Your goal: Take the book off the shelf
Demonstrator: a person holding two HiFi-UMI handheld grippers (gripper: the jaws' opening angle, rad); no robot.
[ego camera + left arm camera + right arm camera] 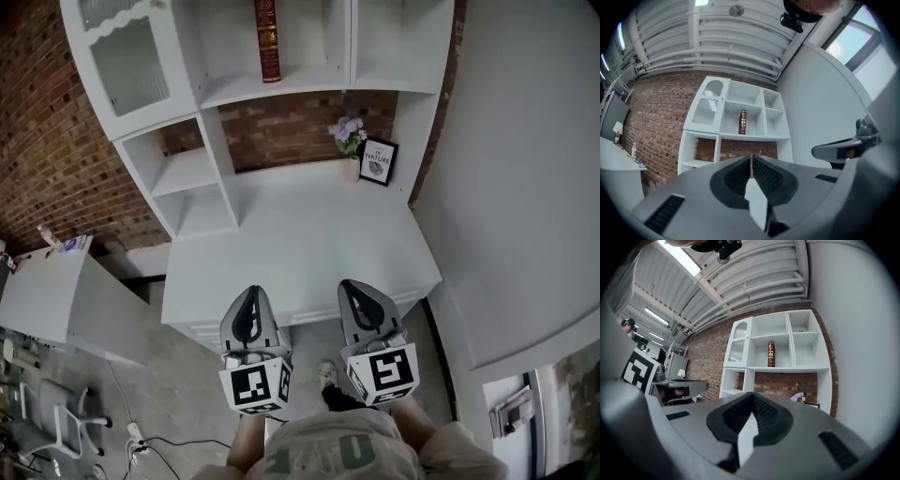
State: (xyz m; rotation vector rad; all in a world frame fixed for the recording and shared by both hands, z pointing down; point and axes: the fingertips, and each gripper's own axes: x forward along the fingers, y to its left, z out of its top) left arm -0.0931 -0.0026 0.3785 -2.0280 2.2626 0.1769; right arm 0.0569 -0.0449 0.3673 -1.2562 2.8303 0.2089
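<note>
Brick wall (56, 159) backs the white shelf (202, 141) that stands over a white desk (300, 244). The book (267, 39) stands upright on the shelf, in the middle upper compartment, against its left wall. On the desk below, at the right, flowers (348, 134) sit just beside a small frame (378, 161). You hold both grippers low at the desk's front edge, side by side and well apart from the book. Your left gripper (251, 292) points toward the shelf; its jaws are together, with nothing between them. Your right gripper (354, 286) has its jaws pressed together too and holds nothing. From each gripper view the book shows above the jaw tips, far off.
</note>
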